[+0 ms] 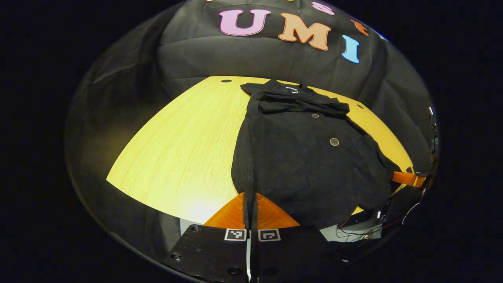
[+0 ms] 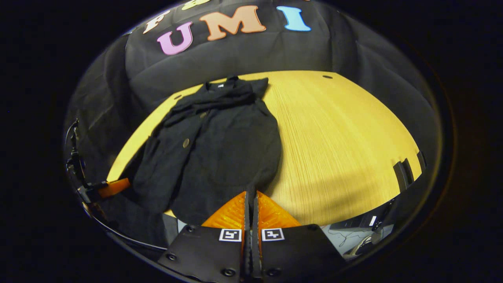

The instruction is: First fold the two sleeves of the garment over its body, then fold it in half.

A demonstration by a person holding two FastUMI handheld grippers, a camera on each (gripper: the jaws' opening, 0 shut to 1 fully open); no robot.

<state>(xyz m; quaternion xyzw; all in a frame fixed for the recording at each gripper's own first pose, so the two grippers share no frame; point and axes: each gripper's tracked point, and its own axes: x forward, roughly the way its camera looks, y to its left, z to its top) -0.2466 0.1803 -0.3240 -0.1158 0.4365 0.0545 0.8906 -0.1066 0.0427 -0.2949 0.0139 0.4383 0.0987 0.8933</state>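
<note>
On the pale wooden table (image 1: 177,157), your black buttoned garment (image 1: 306,157) lies with both sleeves folded over its body, collar toward twelve o'clock. Your left gripper (image 1: 250,200) pinches the hem's edge at six o'clock. Your right gripper (image 2: 250,196) likewise clamps the opposite hem corner at six o'clock.

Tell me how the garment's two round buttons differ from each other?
On the black garment lying on the yellow wooden table, the lower round button looks larger and sits mid-body on open cloth. The upper round button looks smaller and lies just below the folded sleeves near the collar. Both are dull brownish discs along one line.
</note>
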